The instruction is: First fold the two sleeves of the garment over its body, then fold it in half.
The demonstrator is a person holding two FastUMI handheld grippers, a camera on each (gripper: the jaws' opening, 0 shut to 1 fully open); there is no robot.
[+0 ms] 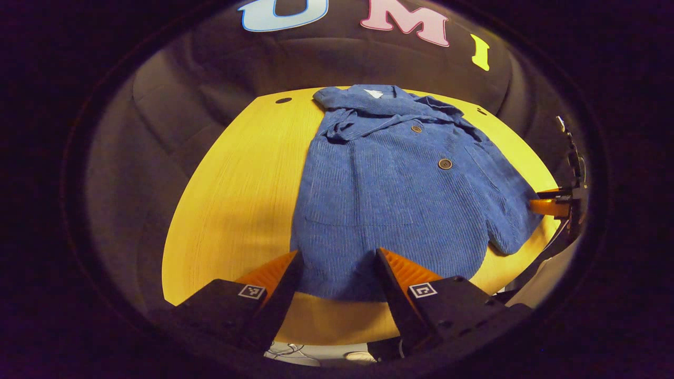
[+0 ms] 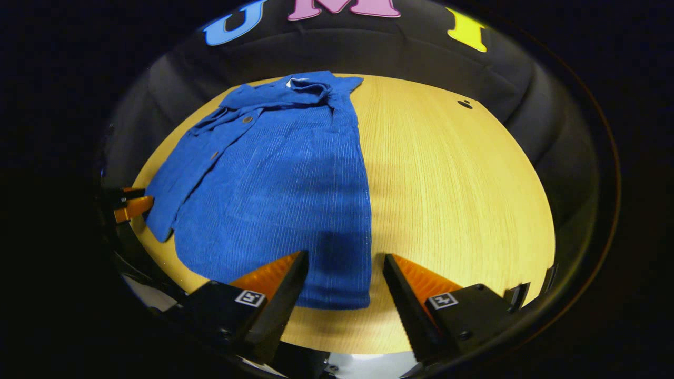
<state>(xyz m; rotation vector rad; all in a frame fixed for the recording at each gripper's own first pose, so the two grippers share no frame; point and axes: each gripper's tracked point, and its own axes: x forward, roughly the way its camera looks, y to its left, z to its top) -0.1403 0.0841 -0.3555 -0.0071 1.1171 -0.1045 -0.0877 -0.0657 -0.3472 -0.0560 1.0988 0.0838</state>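
Note:
A blue corduroy jacket (image 1: 389, 195) lies flat on the yellow wooden table (image 1: 237, 184), collar at the far side and hem toward me. In the left gripper view one sleeve (image 1: 505, 210) lies along the jacket's right side, and cloth is bunched under the collar at the left. My left gripper (image 1: 338, 252) is open just above the hem, holding nothing. In the right gripper view the jacket (image 2: 284, 179) has a sleeve (image 2: 166, 195) along its left side. My right gripper (image 2: 345, 255) stands open over the hem's right corner, empty.
The other gripper (image 1: 550, 204) shows at the right edge of the left gripper view, near the sleeve cuff. Another gripper (image 2: 131, 205) sits at the left edge of the right gripper view. Bare tabletop (image 2: 453, 173) spreads right of the jacket, with a small dark hole (image 2: 465, 104).

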